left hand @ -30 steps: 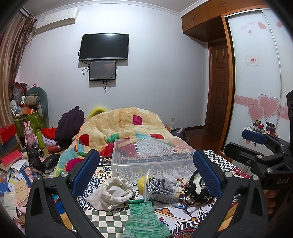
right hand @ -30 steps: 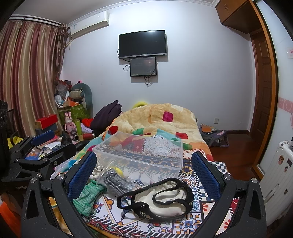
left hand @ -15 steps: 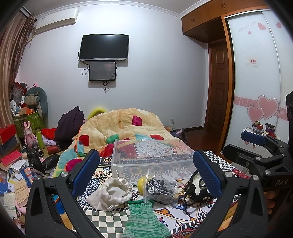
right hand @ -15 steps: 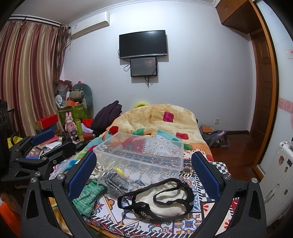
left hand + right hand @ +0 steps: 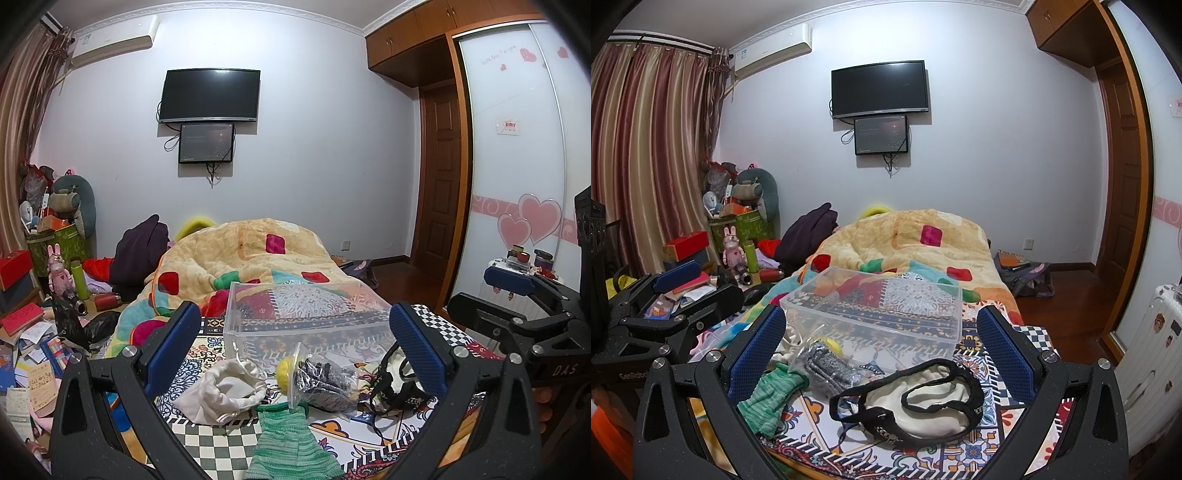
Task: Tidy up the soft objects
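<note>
A clear plastic box (image 5: 295, 317) (image 5: 879, 314) stands empty on the patterned bed cover. In front of it lie a white drawstring pouch (image 5: 221, 391), a yellow ball (image 5: 284, 371), a clear zip bag of dark fabric (image 5: 325, 384) (image 5: 831, 365), a green knit piece (image 5: 288, 439) (image 5: 772, 391) and a cream bag with black trim (image 5: 923, 398) (image 5: 395, 384). My left gripper (image 5: 295, 354) is open and empty above the pouch and zip bag. My right gripper (image 5: 882, 354) is open and empty above the cream bag.
A rumpled orange quilt (image 5: 240, 258) covers the far bed. Clutter of boxes, toys and bottles (image 5: 55, 280) fills the left floor. A wardrobe with heart stickers (image 5: 524, 184) and a door (image 5: 439, 177) stand at right. A suitcase (image 5: 1152, 343) is near the bed's right side.
</note>
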The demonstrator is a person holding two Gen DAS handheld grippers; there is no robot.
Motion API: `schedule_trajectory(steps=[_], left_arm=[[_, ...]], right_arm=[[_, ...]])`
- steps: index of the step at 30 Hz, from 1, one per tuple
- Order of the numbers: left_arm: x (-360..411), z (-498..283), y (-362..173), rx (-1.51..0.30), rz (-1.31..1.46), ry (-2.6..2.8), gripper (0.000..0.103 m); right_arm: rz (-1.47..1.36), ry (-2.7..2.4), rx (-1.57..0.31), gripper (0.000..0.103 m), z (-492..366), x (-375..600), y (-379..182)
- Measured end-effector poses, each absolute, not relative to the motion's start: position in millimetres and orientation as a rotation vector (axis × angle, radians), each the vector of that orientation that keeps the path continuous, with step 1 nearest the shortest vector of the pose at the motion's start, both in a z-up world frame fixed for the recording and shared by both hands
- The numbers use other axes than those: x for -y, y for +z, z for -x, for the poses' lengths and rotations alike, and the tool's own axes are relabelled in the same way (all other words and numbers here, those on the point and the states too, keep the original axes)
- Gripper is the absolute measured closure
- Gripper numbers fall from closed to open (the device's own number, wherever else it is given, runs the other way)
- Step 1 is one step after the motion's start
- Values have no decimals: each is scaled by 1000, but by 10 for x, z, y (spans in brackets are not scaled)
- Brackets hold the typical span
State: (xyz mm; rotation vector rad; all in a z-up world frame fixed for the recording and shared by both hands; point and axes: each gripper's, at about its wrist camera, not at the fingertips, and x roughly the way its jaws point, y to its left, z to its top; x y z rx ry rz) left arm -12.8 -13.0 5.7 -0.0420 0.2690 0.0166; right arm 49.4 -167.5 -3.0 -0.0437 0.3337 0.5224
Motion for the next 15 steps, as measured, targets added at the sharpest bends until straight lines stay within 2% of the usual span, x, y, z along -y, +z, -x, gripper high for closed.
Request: schedule_trajectory(steps=[7,15], left_arm=[[85,76,34,-304,43,3,0],[-112,-117,-206,-412,53,21,0]], right_arm=[[41,522,-353,0,-516,1663,-60],[37,499,-500,0,-749,1813,-360]])
